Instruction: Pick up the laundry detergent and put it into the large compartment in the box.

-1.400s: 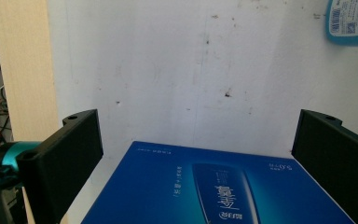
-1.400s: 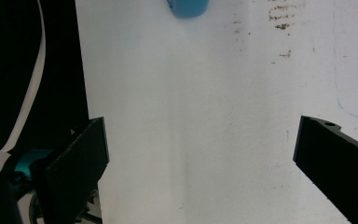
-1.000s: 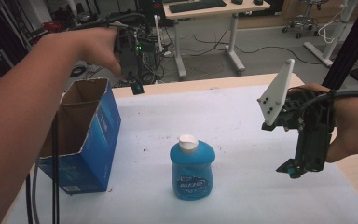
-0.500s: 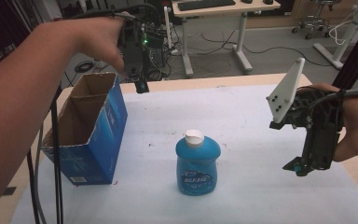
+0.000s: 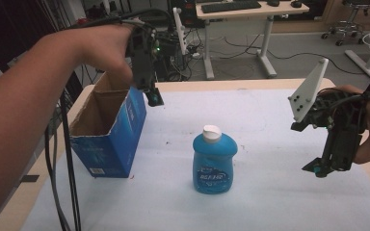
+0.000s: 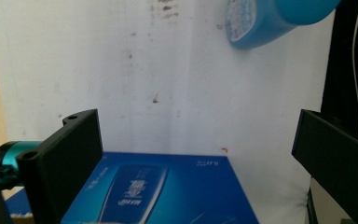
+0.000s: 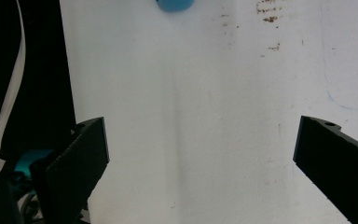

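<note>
A blue bottle (image 5: pixel 214 162) w/ a white cap (image 5: pixel 212 134) is seen upright on the white-covered table (image 5: pixel 270 125), approx. in the middle of it. Its long axis is vertical, the cap is pointed up, and the label (image 5: pixel 214 179) is turned toward the person's side. In the left gripper view the bottle (image 6: pixel 270 18) is shown at the top edge; in the right gripper view only a small blue part of it (image 7: pixel 175 4) is caught at the top edge.

An open blue cardboard box (image 5: pixel 108 130) is placed left of the bottle, well apart from it, w/ the opening faced up and the flaps raised. Its long side is run from the near side of the table toward the far side.

The left gripper (image 5: pixel 153 96) is held in the air above the far right corner of the box, pointed down; nothing is touched by it. In its own view the jaws are spread wide, w/ nothing between them, and the printed side of the box (image 6: pixel 163 191) is seen below.

The right gripper (image 5: pixel 321 169) is held at the right side of the table, pointed down and tilted, well apart from the bottle. Its jaws are also opened wide in its own view, and only bare table cover (image 7: pixel 191 116) is found between them.
</note>
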